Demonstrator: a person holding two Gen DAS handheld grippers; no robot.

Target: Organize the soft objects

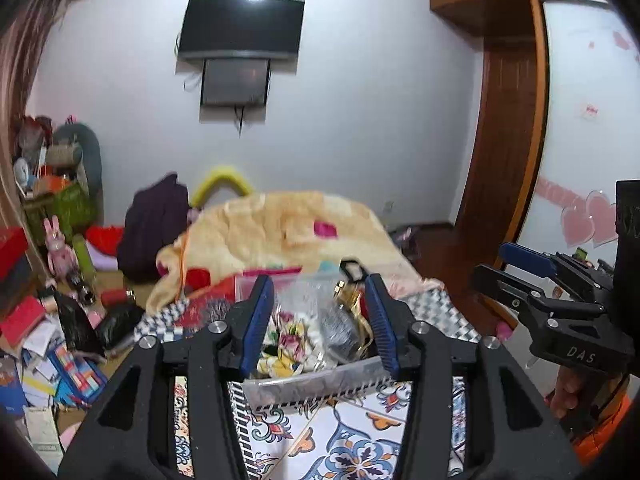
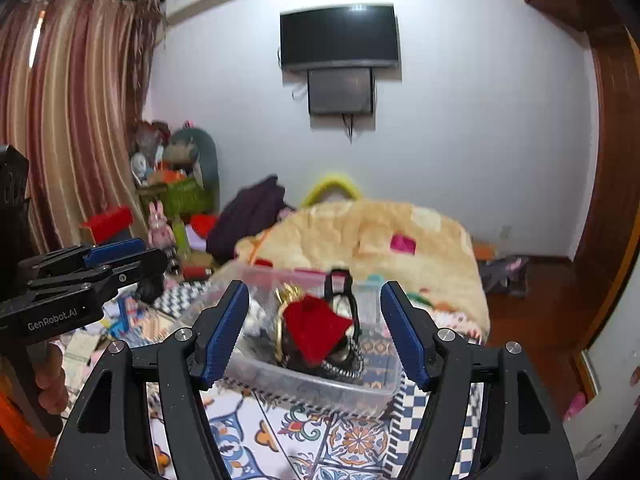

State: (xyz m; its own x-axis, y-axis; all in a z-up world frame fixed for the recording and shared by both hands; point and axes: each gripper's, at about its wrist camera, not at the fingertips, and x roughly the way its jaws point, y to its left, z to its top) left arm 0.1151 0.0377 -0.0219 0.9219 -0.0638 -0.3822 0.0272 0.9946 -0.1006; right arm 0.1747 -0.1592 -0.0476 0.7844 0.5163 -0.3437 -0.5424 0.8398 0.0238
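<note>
Left wrist view. My left claw (image 1: 318, 320) stands wide, its blue pads (image 1: 256, 320) apart and gripping nothing. Between the pads, beyond them, lies a clear plastic bin (image 1: 312, 384) resting on the patterned cover of the bed (image 1: 344, 448), close to the bed's near edge. Inside the bin: a floral cloth (image 1: 292, 340) at the left, a clear bag (image 1: 304, 296) above it, and gold-trimmed dark items (image 1: 352, 308) at the right. A cream blanket (image 1: 280, 228) is heaped over the bed's far end. My right claw (image 1: 532, 280) enters from the right edge, held beside the bed; its state cannot be told here. A television (image 1: 240, 26) hangs on the far wall.

Right wrist view. My right claw (image 2: 316, 332) is likewise wide, blue pads (image 2: 224, 332) spread and holding nothing. The clear plastic bin (image 2: 320, 384) sits just ahead between them, on the bed (image 2: 320, 448) near its near edge. A red soft pouch (image 2: 316, 328) lies on top of the bin's contents, against a black strapped item (image 2: 340, 292). The cream blanket (image 2: 360, 232) lies behind the bin. My left claw (image 2: 120, 260) shows at the left, over the bed's left edge.
</note>
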